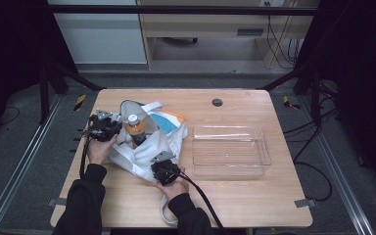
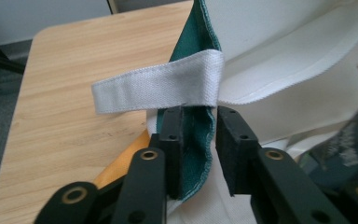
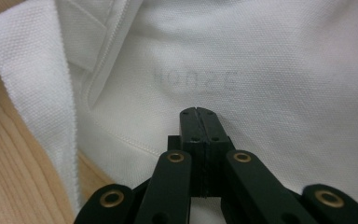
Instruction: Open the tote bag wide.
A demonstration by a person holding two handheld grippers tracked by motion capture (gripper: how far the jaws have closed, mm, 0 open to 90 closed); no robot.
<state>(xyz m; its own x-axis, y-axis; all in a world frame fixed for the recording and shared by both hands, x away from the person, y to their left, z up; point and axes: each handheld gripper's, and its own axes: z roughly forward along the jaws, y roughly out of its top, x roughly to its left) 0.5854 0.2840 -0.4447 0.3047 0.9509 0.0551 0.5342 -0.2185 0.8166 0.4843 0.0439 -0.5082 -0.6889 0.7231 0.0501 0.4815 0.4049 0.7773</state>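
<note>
My left gripper [image 1: 111, 128] sits at about nine o'clock on the table [image 1: 235, 205], at the mouth of the white tote bag [image 1: 149, 152]. Seen along its own jaws, they stand slightly apart with the bag's green-lined rim [image 2: 196, 140] running up between them. The cloth leans against one pad and there is a gap to the other, so I read this as a loose straddle rather than a pinch. A white webbing strap [image 2: 163, 86] crosses just above the jaw tips.

The bag lies slumped left of the table's centre, its mouth toward ten o'clock. An orange bottle with a white cap [image 1: 136, 129] stands in the opening, just beside the left gripper. I judge the canvas soft and floppy: it will sag and fold wherever it is not supported, and the bottle gives it a heavy spot that may tip if the rim drops. The hemmed rim and the stitched straps look like the firmest places to take hold, since doubled cloth fills the pads better than a single layer. The bottle looks smooth and round, so I would take it around the body below the cap.

My right gripper [image 1: 162, 169] is at about six o'clock on the bag's near edge. Its jaws are pressed fully together against the white cloth [image 3: 261, 70]; whether a fold is caught between them I cannot tell.

At three o'clock a clear plastic tray [image 1: 231, 169] lies well apart from the bag.
</note>
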